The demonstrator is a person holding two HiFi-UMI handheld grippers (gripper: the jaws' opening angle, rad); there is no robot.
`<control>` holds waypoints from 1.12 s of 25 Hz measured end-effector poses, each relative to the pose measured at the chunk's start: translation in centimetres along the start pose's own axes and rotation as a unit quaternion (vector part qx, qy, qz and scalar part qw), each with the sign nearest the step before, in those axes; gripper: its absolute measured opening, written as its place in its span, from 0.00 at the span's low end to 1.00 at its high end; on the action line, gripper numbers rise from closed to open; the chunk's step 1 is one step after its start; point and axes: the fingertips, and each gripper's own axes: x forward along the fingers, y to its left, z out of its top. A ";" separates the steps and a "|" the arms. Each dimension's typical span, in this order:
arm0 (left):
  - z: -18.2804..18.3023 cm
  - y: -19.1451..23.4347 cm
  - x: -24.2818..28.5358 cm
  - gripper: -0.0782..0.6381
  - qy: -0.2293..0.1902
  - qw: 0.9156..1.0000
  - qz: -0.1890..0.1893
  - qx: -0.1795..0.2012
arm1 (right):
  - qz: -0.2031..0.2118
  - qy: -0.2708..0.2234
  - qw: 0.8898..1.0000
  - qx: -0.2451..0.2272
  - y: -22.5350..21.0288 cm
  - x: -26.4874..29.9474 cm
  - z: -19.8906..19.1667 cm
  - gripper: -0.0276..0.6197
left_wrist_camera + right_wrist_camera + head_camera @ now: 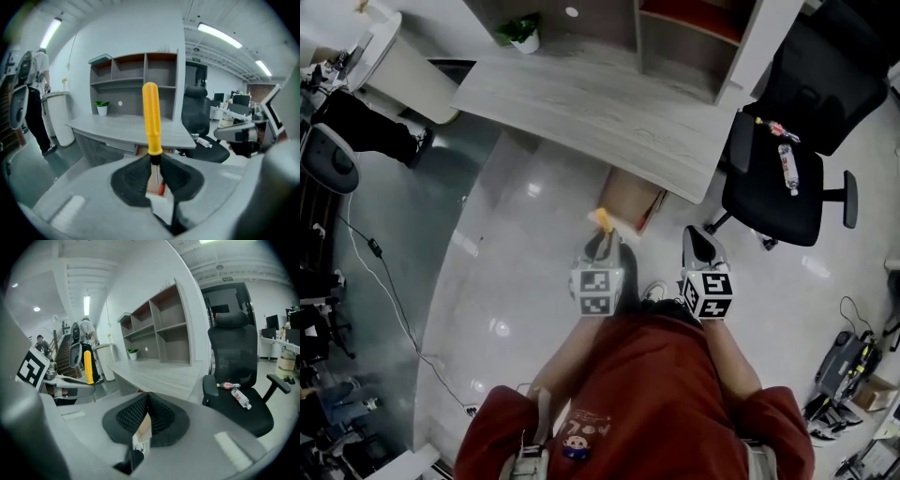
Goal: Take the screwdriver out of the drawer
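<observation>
Screwdriver in left tool, outside drawer

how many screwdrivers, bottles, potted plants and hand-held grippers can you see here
screwdriver: 1
bottles, on the chair: 2
potted plant: 1
left hand-held gripper and right hand-held gripper: 2
total: 6

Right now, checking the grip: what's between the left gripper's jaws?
The screwdriver, its shaft clamped by the left gripper; the left gripper view shows it.
</observation>
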 end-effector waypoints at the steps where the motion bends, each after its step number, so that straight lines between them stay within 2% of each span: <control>1: -0.1 -0.2 -0.1 0.18 -0.001 1.000 -0.002 -0.001 | -0.002 -0.001 1.000 -0.001 -0.1 -0.2 0.0 0.04; 13: -0.1 -1.1 -0.7 0.18 -0.008 1.000 -0.007 -0.003 | -0.006 -0.007 1.000 -0.007 -0.3 -1.3 0.0 0.05; 28: 0.2 -1.8 -1.0 0.18 -0.010 1.000 -0.019 0.013 | 0.003 -0.017 1.000 -0.014 0.5 -1.6 0.4 0.05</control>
